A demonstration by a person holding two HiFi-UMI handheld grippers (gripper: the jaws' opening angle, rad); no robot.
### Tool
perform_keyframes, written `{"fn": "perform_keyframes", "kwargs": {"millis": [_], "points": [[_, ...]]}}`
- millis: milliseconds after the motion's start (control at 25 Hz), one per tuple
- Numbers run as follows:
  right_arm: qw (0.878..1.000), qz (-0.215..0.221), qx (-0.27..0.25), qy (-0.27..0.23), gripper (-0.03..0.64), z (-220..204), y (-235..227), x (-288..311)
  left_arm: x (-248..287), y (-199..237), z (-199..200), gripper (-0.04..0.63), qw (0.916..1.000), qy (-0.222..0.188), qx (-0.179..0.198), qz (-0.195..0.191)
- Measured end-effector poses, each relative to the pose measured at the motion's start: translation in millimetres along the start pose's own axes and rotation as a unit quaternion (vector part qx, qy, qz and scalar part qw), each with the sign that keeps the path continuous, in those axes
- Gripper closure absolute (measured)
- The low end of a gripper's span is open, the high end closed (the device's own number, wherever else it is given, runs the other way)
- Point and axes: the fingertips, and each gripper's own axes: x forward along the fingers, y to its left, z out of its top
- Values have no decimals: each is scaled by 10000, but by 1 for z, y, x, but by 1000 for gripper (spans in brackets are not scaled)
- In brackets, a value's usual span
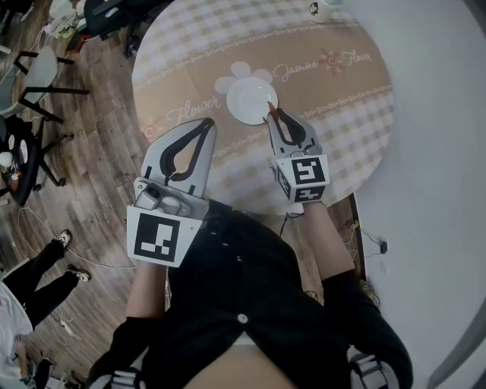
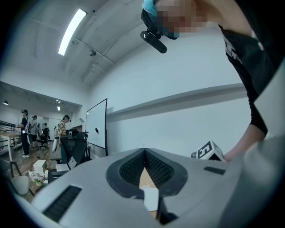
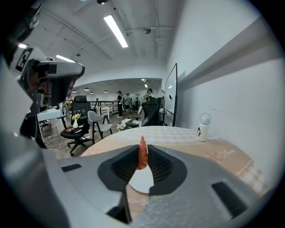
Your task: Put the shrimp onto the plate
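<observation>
A small white plate [image 1: 251, 99] sits in the middle of the round table [image 1: 342, 83] with its beige checked cloth. My right gripper [image 1: 272, 112] hovers at the plate's near right rim, shut on an orange-red shrimp [image 1: 269, 107] that sticks out past the tips. In the right gripper view the shrimp [image 3: 142, 153] stands upright between the pads, with the plate [image 3: 142, 180] just below it. My left gripper [image 1: 207, 123] is held over the table's near left edge, shut with nothing in it; its closed tips [image 2: 144, 151] point up at a wall.
A white mug-like object [image 1: 324, 9] stands at the table's far edge, also in the right gripper view [image 3: 204, 126]. Black chairs [image 1: 34, 83] stand on the wood floor at left. A person's legs [image 1: 38, 273] are at lower left.
</observation>
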Motion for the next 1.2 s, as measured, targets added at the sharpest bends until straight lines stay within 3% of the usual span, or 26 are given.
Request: {"fn": "perform_keyframes", "kwargs": {"millis": [720, 1200], "points": [[9929, 370, -542, 993, 568, -55, 7, 74, -2, 21, -15, 592, 9998, 141, -59, 148], [9745, 573, -927, 1964, 568, -112, 6, 109, -2, 29, -23, 592, 9995, 201, -115, 193]]}}
